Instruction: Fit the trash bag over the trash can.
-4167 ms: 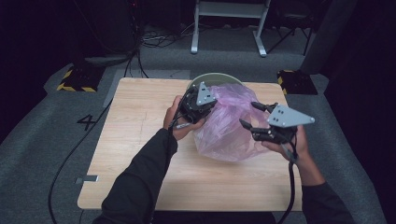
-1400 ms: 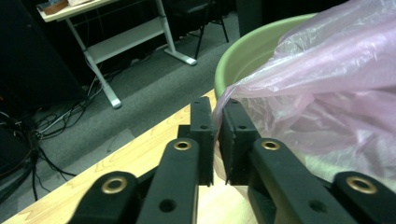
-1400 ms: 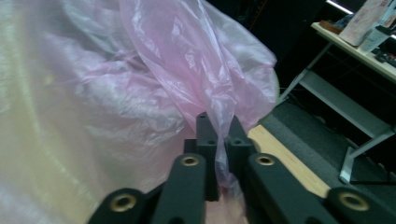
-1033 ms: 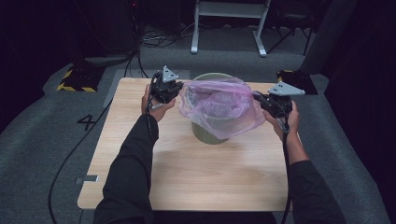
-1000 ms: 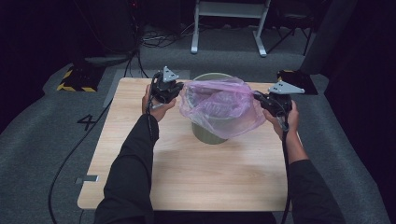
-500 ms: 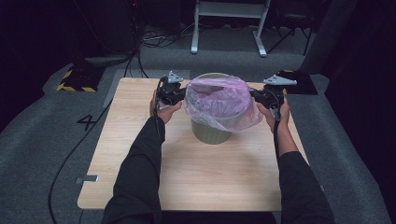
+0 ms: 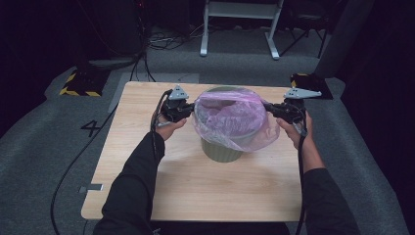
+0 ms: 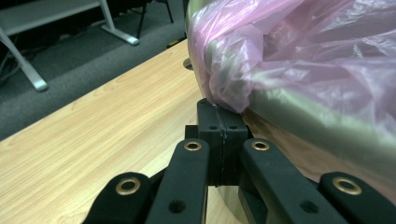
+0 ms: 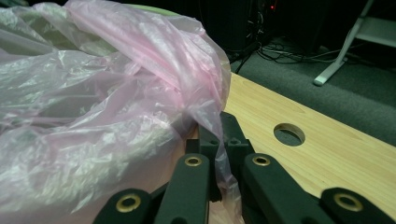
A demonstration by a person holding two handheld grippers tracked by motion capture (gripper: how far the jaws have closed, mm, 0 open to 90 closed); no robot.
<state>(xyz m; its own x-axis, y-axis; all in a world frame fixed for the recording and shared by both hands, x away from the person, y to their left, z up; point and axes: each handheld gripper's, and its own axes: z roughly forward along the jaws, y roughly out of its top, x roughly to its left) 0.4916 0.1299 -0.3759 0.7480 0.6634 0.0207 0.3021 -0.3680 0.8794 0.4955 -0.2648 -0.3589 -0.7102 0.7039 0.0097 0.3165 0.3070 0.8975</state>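
Bag (image 7: 235, 117) lowered over bin (image 7: 222, 149); table (image 7: 147, 161) beneath.

right tool (image 9: 223, 140) clamped on pink bag (image 9: 93, 107) | wooden table (image 9: 327, 154) beyond

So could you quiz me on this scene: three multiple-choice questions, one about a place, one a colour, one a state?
1. Where does the bin stand?
A on the wooden table
B on the floor
C on a chair

2. What colour is the plastic bag?
A blue
B pink
C black

3. How are the fingers of the left gripper?
A wide open
B shut on the bag's edge
C shut on a cable

Answers: 1 A, the bin sits mid-table; 2 B, pink film drapes over its rim; 3 B, the left gripper view shows the film pinched between them.
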